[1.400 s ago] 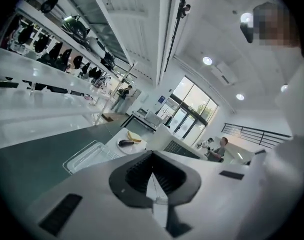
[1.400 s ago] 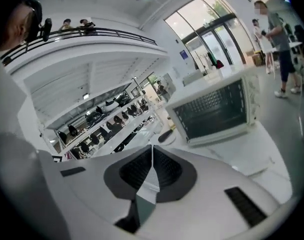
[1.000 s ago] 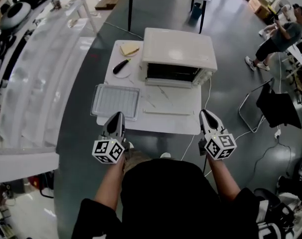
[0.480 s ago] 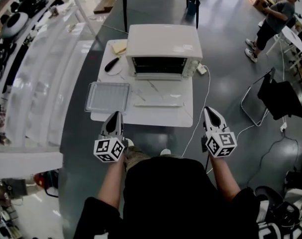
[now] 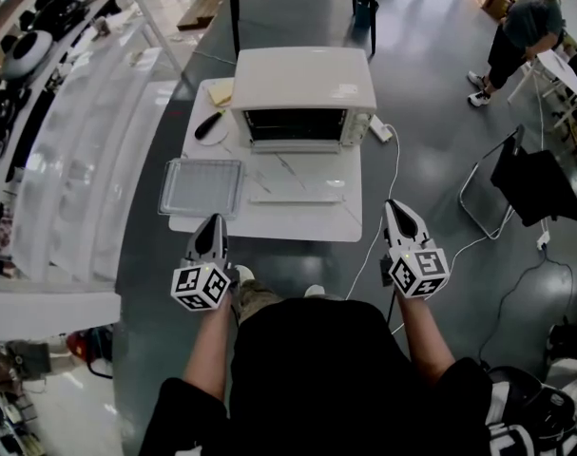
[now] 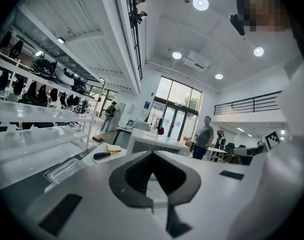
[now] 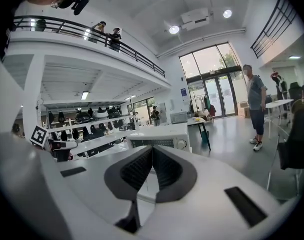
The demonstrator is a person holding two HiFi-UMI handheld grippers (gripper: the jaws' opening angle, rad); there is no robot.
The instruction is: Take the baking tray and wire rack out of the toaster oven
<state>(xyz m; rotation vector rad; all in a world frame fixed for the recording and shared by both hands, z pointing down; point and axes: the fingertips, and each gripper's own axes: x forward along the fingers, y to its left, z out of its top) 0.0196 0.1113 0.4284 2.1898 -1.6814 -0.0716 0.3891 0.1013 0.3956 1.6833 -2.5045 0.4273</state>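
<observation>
Both tools are held at waist level on the near side of the white table (image 5: 269,224), well apart from everything on it. The left gripper (image 5: 219,220) is fully closed with nothing in it. The right gripper (image 5: 395,207) has just pinched the last bit shut and is also empty.

The toaster oven (image 5: 303,79) sits at the far middle of the table, with its door (image 5: 298,190) dropped flat toward the near edge. The cavity is dark, so I can't tell whether anything is left inside. A shallow tray (image 5: 201,186) with grid lines lies out at the near left. It is probably the rack sitting in the baking tray, but that isn't certain.

Risks:
- The tray sits at the table's left edge and seems to poke past it, so a knock from the left tool could tip it off.
- The open door sticks out toward the person, so a low reach would clip it.
- The cable (image 5: 394,174) trails off the right side and could snag the right arm.
- If a rack is still inside, thin wire in narrow pads may twist or slip.

Materials:
- The oven is a boxy cream shell with rounded corners, and the table top is smooth and glossy.
- The tray is a pale rectangle with a raised lip.
- At the far left a small round plate (image 5: 212,137) holds a black-handled tool (image 5: 208,124).
</observation>
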